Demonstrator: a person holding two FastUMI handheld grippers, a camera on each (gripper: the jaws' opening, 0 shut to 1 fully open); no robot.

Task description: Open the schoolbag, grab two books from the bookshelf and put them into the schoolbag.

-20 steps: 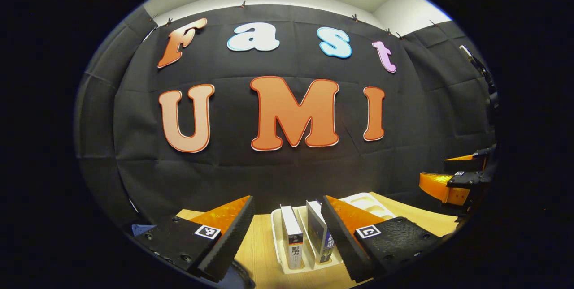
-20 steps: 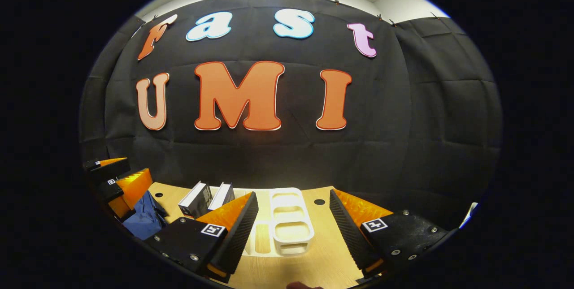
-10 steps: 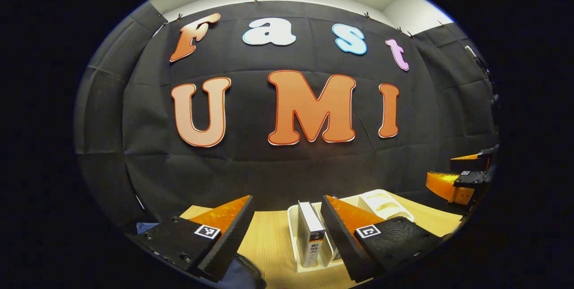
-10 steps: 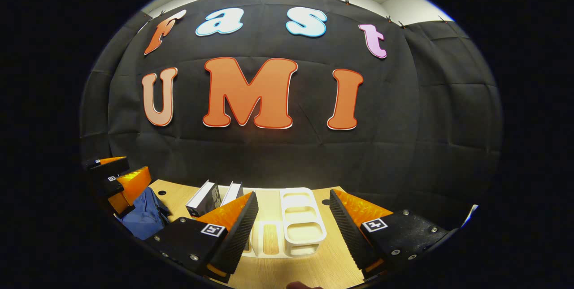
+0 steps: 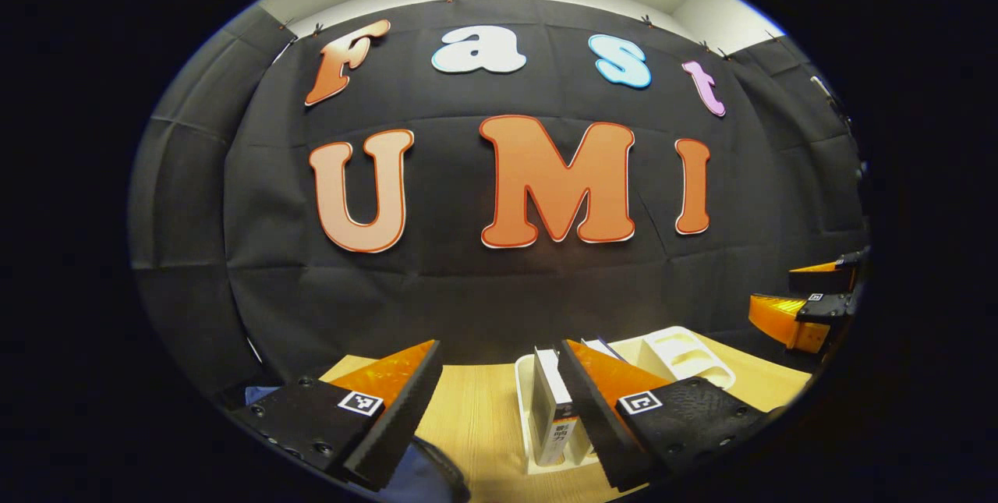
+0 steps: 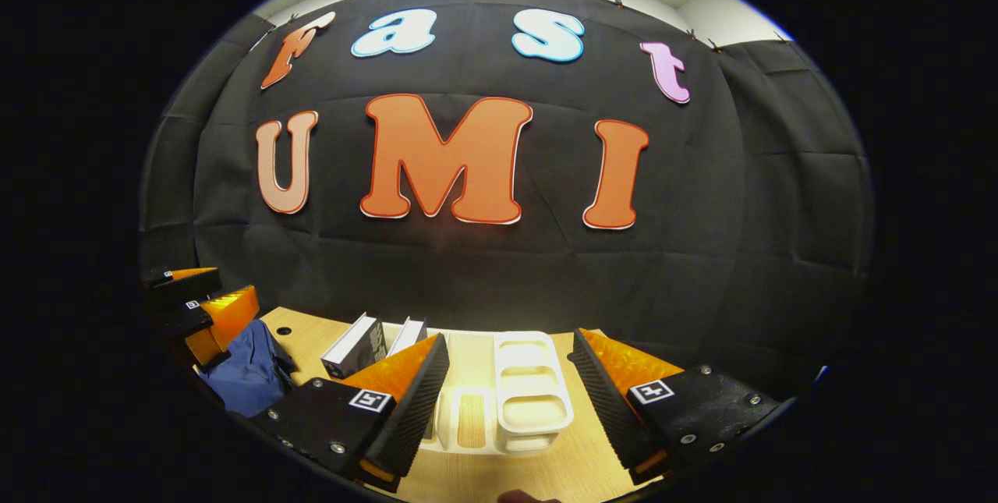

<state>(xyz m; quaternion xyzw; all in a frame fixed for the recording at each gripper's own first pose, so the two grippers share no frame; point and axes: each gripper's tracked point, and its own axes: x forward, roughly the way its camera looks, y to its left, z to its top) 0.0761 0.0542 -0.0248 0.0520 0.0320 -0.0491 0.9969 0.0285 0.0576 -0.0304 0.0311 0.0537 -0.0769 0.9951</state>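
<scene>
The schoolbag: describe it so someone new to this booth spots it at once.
On the wooden table, look left of the white bookshelf and its two books. The schoolbag is the slumped blue fabric heap at the table's left edge, the sole soft thing there.

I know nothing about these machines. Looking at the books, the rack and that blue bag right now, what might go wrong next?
1. The two books lean in the white rack; pulling one out may topple the other.
2. The left gripper is open with one finger already over the rack; pushing in could shove the rack along the table.
3. The blue bag lies slumped and looks shut, so books may not go in yet.
</scene>
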